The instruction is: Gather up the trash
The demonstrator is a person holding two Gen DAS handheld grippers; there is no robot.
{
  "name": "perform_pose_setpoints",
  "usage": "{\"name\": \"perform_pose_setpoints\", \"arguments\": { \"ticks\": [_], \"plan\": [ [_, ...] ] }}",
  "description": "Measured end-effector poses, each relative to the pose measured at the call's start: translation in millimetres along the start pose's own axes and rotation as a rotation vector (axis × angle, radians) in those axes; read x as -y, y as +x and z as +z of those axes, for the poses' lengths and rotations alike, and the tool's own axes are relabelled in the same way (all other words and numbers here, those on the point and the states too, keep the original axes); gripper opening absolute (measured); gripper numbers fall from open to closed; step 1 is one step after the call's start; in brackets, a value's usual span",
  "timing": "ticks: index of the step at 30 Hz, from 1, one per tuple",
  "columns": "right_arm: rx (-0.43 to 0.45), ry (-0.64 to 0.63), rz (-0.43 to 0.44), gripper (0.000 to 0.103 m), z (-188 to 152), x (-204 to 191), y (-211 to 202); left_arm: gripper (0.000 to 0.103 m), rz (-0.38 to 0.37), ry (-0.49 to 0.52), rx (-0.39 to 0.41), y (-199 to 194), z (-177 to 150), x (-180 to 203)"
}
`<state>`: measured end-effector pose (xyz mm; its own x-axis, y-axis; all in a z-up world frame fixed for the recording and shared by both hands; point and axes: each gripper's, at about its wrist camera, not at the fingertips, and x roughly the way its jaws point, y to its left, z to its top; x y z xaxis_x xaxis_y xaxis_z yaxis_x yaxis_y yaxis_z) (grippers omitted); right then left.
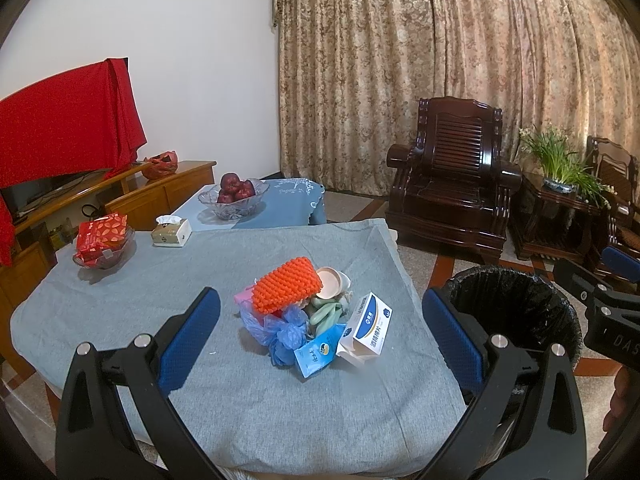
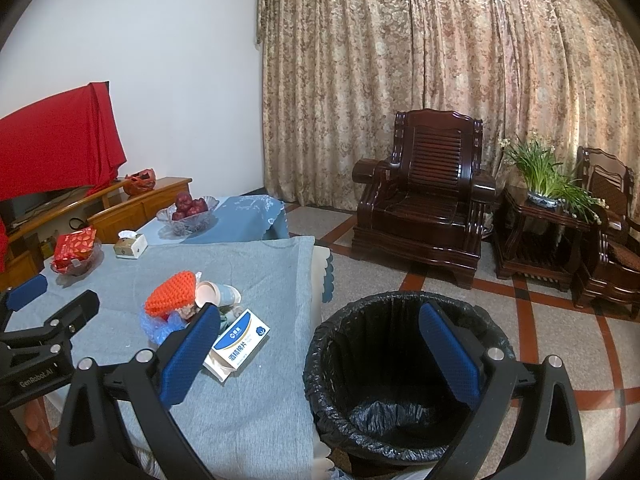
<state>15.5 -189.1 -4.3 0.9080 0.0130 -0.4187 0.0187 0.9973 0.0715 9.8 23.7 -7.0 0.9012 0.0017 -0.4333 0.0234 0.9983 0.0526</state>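
Note:
A heap of trash lies on the grey-clothed table (image 1: pixel 224 408): an orange foam net (image 1: pixel 286 284), a pink paper cup (image 1: pixel 334 280), a blue plastic bag (image 1: pixel 280 326), a blue sachet (image 1: pixel 318 350) and a white-and-blue box (image 1: pixel 366 330). My left gripper (image 1: pixel 320 332) is open and empty, held above the table just short of the heap. My right gripper (image 2: pixel 320 340) is open and empty, over the near rim of the black-lined trash bin (image 2: pixel 396 376), which stands on the floor right of the table. The box (image 2: pixel 240 344) and the net (image 2: pixel 170 294) show left of it.
A glass bowl with red packets (image 1: pixel 102 242), a tissue box (image 1: pixel 172 232) and a bowl of apples (image 1: pixel 234 196) stand farther back. A wooden TV cabinet (image 1: pixel 120 196) runs along the left wall. Dark wooden armchairs (image 2: pixel 424 204) and a plant table (image 2: pixel 540 220) stand beyond the bin.

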Motion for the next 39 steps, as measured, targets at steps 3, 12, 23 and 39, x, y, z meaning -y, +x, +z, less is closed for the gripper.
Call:
{"name": "perform_pose_setpoints", "arguments": {
  "ticks": [3,12,23,39],
  "plan": [
    [0.0,0.0,0.0,0.097,0,0,0,0.098,0.0,0.001,0.0,0,0,1],
    [-0.001,0.001,0.003,0.097,0,1,-2,0.098,0.002,-0.002,-0.001,2,0,-5],
    [-0.047,-0.002,0.027,0.097,-11,-23,43,0.098,0.064,-0.029,0.031,34,-13,-45],
    [-0.229,-0.018,0.084,0.097,-67,-93,178,0.098,0.148,-0.025,-0.048,120,-61,-103]
  ]
}}
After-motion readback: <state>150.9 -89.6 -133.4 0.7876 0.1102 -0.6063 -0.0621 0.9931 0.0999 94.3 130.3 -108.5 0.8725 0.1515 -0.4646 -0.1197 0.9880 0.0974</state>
